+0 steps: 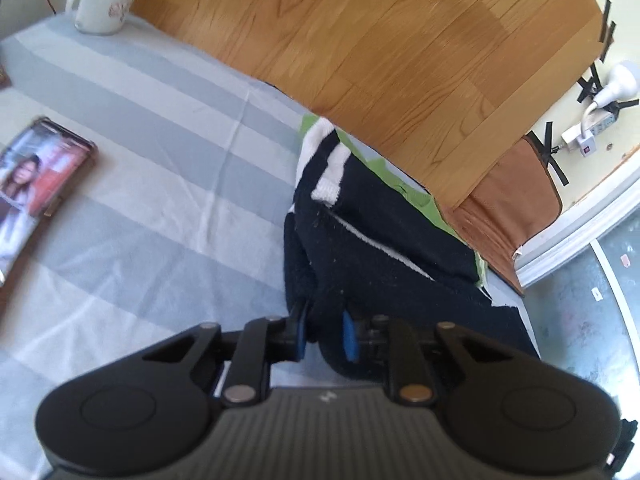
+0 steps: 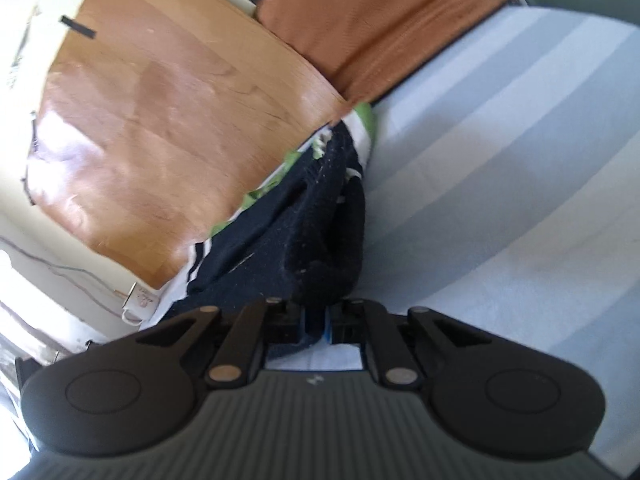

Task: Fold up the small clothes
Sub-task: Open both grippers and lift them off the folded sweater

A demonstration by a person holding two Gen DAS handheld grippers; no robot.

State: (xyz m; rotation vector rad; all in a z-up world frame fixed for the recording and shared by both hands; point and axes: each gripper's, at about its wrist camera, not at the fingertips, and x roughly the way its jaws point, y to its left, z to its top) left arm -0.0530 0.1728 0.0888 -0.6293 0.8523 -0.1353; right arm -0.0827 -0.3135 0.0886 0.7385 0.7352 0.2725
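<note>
A small dark navy garment [image 1: 372, 236] with white stripes and a white cuff lies bunched on a striped grey-blue cloth [image 1: 152, 168], over something green. My left gripper [image 1: 325, 334] is shut on the near end of this garment, blue pads pressed into the dark fabric. In the right wrist view the same navy garment [image 2: 304, 220] runs away from me along the table's far edge. My right gripper [image 2: 316, 326] is shut on a fold of it, with fabric pinched between the blue pads. The cloth between both grips looks lifted and gathered.
A white enamel mug [image 1: 106, 0] stands at the far left corner. A phone [image 1: 36, 172] with a lit screen lies on the cloth at the left. A wooden board [image 1: 380, 52] and a brown cushion [image 1: 512, 200] border the far edge. A wall plug [image 1: 580, 140] is on the right.
</note>
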